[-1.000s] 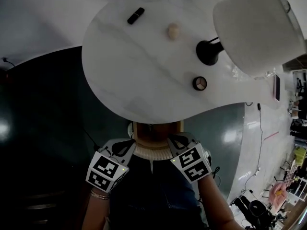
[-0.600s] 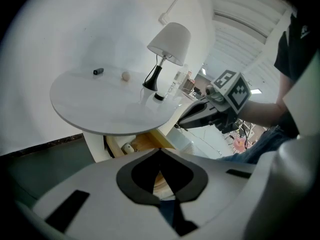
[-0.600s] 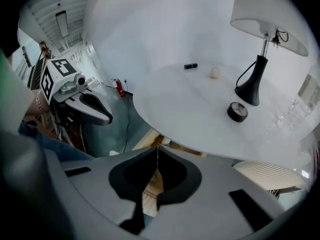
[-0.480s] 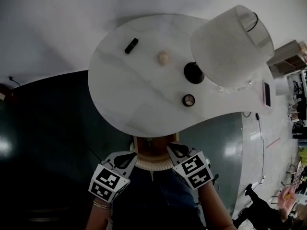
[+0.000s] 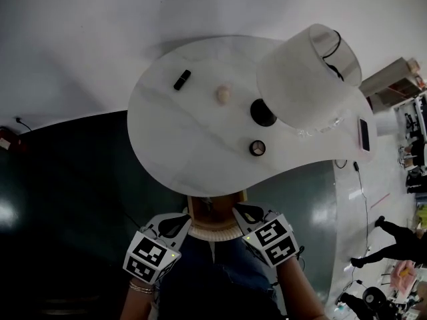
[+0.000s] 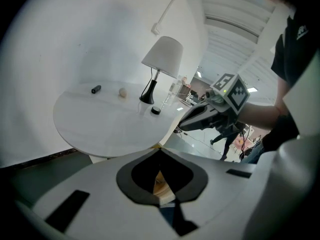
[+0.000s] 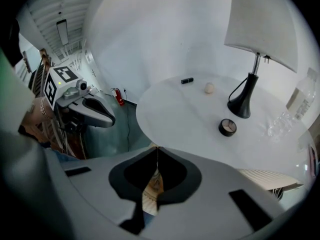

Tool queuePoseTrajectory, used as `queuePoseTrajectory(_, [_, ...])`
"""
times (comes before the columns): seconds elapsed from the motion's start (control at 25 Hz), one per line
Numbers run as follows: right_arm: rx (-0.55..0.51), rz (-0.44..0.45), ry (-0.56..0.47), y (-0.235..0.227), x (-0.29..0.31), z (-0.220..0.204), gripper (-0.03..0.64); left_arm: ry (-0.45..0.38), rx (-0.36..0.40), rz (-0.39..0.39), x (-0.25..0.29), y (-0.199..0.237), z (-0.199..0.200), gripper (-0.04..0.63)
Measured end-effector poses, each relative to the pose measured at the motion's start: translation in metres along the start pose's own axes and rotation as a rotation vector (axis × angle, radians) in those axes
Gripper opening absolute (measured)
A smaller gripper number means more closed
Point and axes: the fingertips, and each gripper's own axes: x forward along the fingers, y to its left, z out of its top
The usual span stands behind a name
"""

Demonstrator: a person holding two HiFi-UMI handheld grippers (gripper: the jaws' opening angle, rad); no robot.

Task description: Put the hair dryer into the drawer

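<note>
Left: I'm the left gripper (image 6: pixel 160 148). My jaws are closed tip to tip, with nothing between them. You?

Right: Same here. I'm the right gripper (image 7: pixel 156 148), jaws pressed together and empty. We hang side by side at the near edge of the round white table (image 5: pixel 193 145), you on my left.

Left: Just under that near edge I see a pale wooden piece (image 5: pixel 215 204). Whether it is the drawer, I cannot tell.

Right: And the hair dryer?

Left: My view doesn't show it. Yours?

Right: Nor mine. Nearest me on the table lies a small black round object (image 7: pixel 227 127). Just beyond it stands the lamp (image 7: pixel 248 91), upright, with a black foot and a white shade, on the right side of the top. A clear bottle (image 7: pixel 295 109) is right of the lamp.

Left: Farther off I have a pale little ball (image 6: pixel 122 91). Left of it, apart, is a short black stick (image 6: pixel 96 89). Both lie near the far edge. Behind them is a white wall (image 6: pixel 90 34).
</note>
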Motion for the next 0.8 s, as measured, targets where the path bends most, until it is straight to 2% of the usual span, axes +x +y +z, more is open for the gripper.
queuePoseTrajectory(0.28, [-0.001,0.017,-0.066,-0.002,-0.013,0.015,0.021,-0.019,-0.007,0.000,0.000,0.000,0.009,0.015])
queuePoseTrajectory(0.52, [-0.078,0.054,-0.122,-0.001,-0.024,0.036,0.020,-0.079,-0.041,0.059,-0.011,0.009,0.028,0.015])
queuePoseTrajectory(0.8, [-0.107,0.079,-0.229,-0.013,-0.051,0.064,0.020,-0.124,-0.007,0.100,-0.014,-0.002,0.054,0.015])
